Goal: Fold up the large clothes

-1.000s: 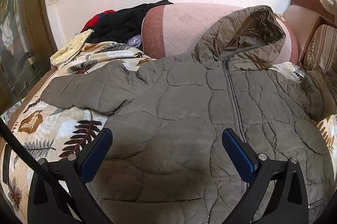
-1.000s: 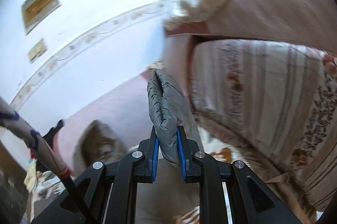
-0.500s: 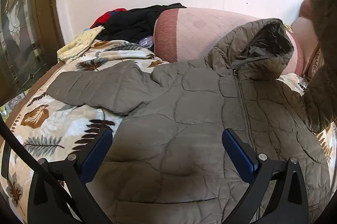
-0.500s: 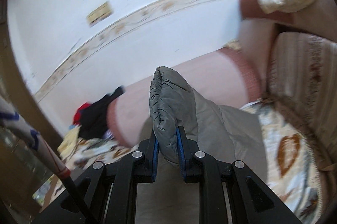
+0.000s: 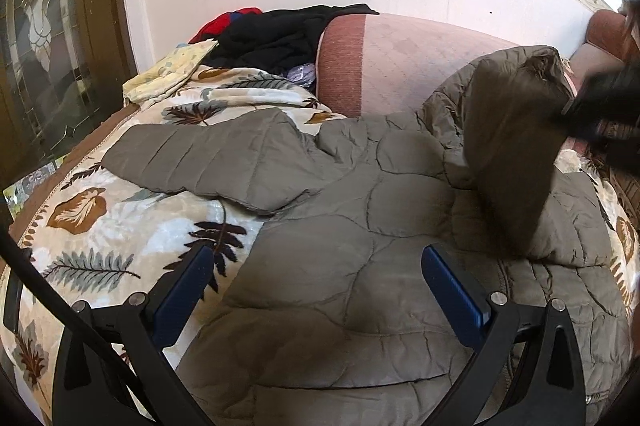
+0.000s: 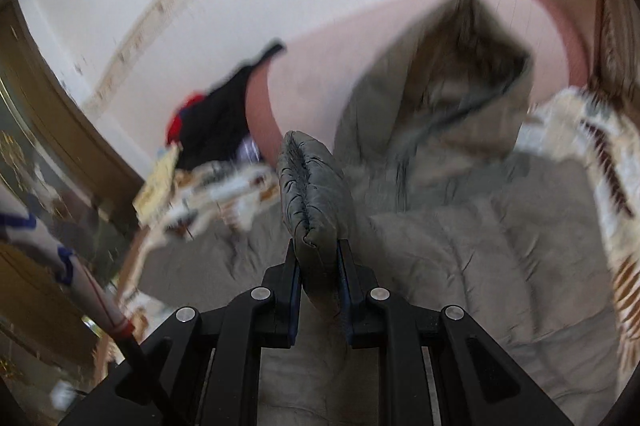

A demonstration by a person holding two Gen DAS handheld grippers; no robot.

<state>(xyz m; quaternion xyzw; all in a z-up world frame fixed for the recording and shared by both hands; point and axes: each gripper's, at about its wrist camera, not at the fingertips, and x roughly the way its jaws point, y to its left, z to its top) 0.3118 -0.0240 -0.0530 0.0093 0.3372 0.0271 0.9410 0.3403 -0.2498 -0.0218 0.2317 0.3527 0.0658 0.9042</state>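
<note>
An olive quilted hooded jacket (image 5: pixel 360 238) lies front up on a leaf-patterned blanket (image 5: pixel 104 226). Its left sleeve (image 5: pixel 208 161) lies spread to the left. My left gripper (image 5: pixel 316 290) is open and empty, low over the jacket's lower front. My right gripper (image 6: pixel 319 258) is shut on the cuff of the right sleeve (image 6: pixel 312 193). In the left wrist view the right gripper (image 5: pixel 600 109) holds that sleeve (image 5: pixel 512 161) lifted over the jacket's chest, below the hood (image 5: pixel 516 73).
A pink sofa back cushion (image 5: pixel 400 53) runs behind the jacket. A pile of black and red clothes (image 5: pixel 276 33) and a yellow cloth (image 5: pixel 172 73) lie at the back left. A dark wooden glass door (image 5: pixel 44 37) stands on the left.
My right gripper has carried the right sleeve up from the right side and leftward over the jacket's chest. My left gripper has drifted slightly and stays open.
</note>
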